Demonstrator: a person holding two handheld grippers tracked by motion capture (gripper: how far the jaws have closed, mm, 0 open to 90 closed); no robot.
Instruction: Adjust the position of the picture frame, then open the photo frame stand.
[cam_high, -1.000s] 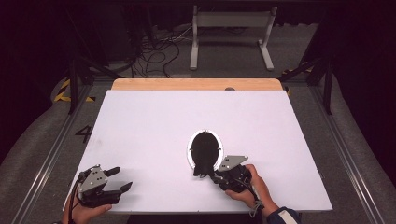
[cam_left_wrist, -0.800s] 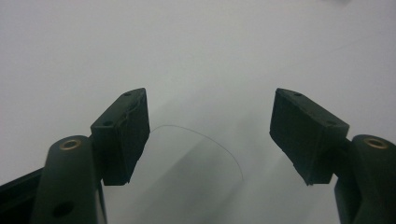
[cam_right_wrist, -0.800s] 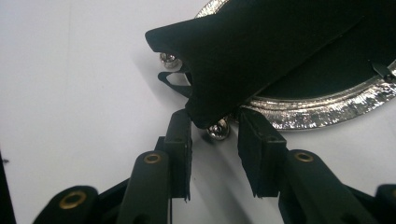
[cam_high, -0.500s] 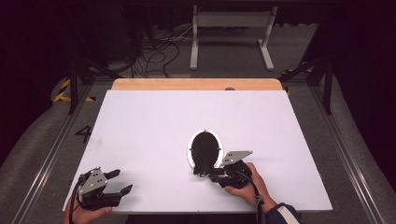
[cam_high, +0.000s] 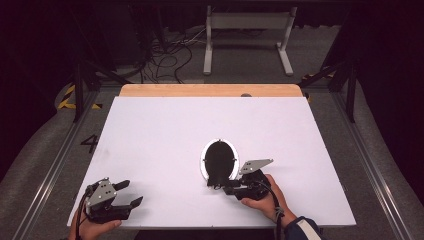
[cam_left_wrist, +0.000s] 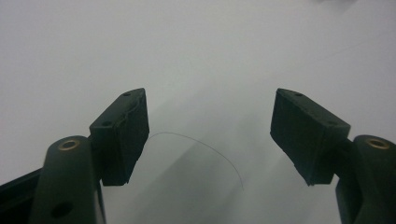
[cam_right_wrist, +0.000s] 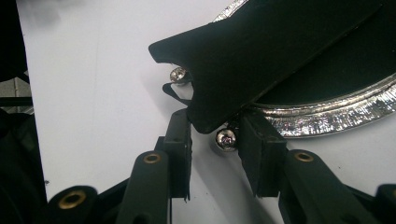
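Frame (cam_high: 220, 160): oval, silver-rimmed, black back up, lying flat mid-table (cam_high: 160, 130).
Stand (cam_right_wrist: 261, 51): black flap, lifted off the back.
Right gripper (cam_right_wrist: 212, 135): jaws have just been opening; stand's tip between them, contact unclear.
Left gripper (cam_left_wrist: 210, 135): wide open, empty, near-left corner.

lab | white table (cam_high: 165, 135) | floor cables (cam_high: 165, 50) | metal frame (cam_high: 247, 30)
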